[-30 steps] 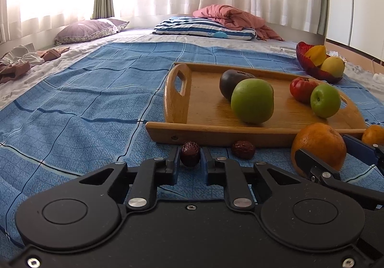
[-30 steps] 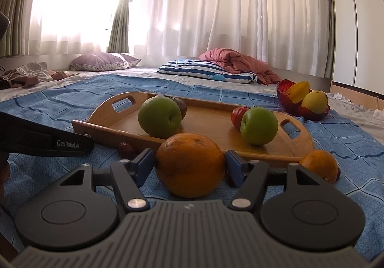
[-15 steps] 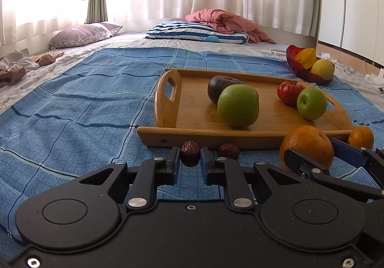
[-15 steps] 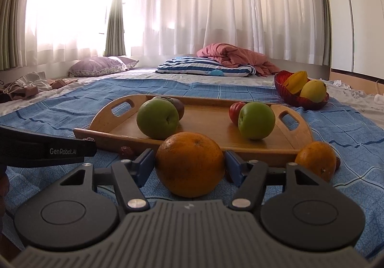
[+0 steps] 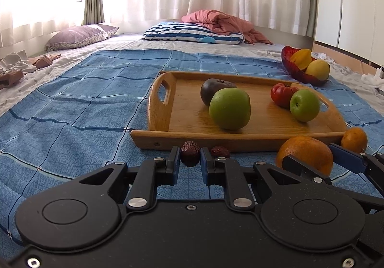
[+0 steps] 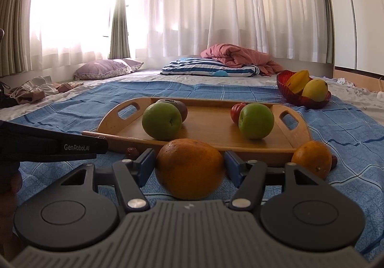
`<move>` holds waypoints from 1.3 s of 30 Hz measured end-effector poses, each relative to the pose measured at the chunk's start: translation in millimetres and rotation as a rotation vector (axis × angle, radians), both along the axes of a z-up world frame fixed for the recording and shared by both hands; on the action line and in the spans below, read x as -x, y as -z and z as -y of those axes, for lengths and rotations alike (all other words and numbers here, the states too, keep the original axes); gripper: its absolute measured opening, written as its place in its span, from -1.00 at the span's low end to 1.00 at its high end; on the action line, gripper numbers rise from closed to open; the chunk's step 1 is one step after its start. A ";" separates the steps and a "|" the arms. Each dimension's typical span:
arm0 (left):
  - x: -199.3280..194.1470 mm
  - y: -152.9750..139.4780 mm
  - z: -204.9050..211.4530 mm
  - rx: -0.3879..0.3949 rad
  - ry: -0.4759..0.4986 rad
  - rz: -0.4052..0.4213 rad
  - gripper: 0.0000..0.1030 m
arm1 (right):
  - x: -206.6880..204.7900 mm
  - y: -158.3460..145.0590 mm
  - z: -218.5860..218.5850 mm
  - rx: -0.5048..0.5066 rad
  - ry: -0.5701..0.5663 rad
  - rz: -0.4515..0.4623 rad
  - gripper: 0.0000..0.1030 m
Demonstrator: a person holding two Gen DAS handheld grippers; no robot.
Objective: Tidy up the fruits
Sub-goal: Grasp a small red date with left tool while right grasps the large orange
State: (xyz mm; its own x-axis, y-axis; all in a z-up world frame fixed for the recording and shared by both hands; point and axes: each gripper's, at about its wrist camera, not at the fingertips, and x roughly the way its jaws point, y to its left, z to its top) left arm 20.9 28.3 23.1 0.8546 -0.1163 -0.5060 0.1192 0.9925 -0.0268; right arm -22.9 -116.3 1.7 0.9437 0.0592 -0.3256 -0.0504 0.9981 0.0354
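Note:
My left gripper [image 5: 190,160] is shut on a small wrinkled dark red date [image 5: 189,153], just in front of the wooden tray [image 5: 240,141]. A second date [image 5: 220,151] lies on the blanket beside it. My right gripper [image 6: 189,163] has a large orange [image 6: 189,170] between its blue pads, which touch both sides; the orange [image 5: 304,154] rests low on the blanket. A smaller orange [image 6: 312,158] lies to its right. On the tray are two green apples [image 5: 230,108] [image 5: 304,104], a dark round fruit [image 5: 213,88] and a red tomato [image 5: 280,94].
A red bowl [image 5: 291,68] with a yellow starfruit and a mango stands beyond the tray at the right. The blue checked blanket [image 5: 84,109] stretches to the left. Pillows and a pink quilt [image 5: 216,20] lie at the back by the curtains.
The right gripper's pads have drawn in slightly against the large orange. The left gripper still holds the date; both views have shifted only a little.

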 end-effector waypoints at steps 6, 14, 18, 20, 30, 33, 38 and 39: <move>1.5 -1.5 1.5 0.004 0.004 0.002 -0.66 | 5.6 -0.7 1.5 -0.005 -0.001 0.003 0.27; 0.7 -2.1 2.5 0.014 0.009 -0.007 -0.66 | 12.3 -4.7 5.7 0.012 -0.004 0.020 0.24; 2.6 -2.2 5.6 0.012 0.019 -0.005 -0.66 | 16.2 -3.9 6.6 0.013 -0.007 0.018 0.23; 3.7 -1.5 6.4 0.011 0.022 -0.006 -0.66 | 17.4 -4.6 6.9 0.015 -0.009 0.017 0.23; 2.3 3.2 4.0 0.019 0.016 -0.027 -0.66 | 19.4 0.4 -1.0 0.094 -0.016 0.010 0.30; 3.1 3.3 3.9 0.022 0.020 -0.026 -0.66 | 14.8 1.5 -2.9 0.102 -0.011 -0.001 0.38; 2.9 4.6 3.4 0.018 0.022 -0.029 -0.66 | 6.3 9.3 -0.5 0.081 0.011 -0.058 0.37; 2.8 5.0 3.3 0.017 0.021 -0.031 -0.67 | 5.0 11.0 1.5 0.069 0.011 -0.072 0.36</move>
State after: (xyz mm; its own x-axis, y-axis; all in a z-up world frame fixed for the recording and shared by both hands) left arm 18.1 25.0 18.1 0.8358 -0.1433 -0.5299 0.1393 0.9891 -0.0477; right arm -27.8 -117.8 -9.3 0.9182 0.0242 -0.3954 -0.0392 0.9988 -0.0300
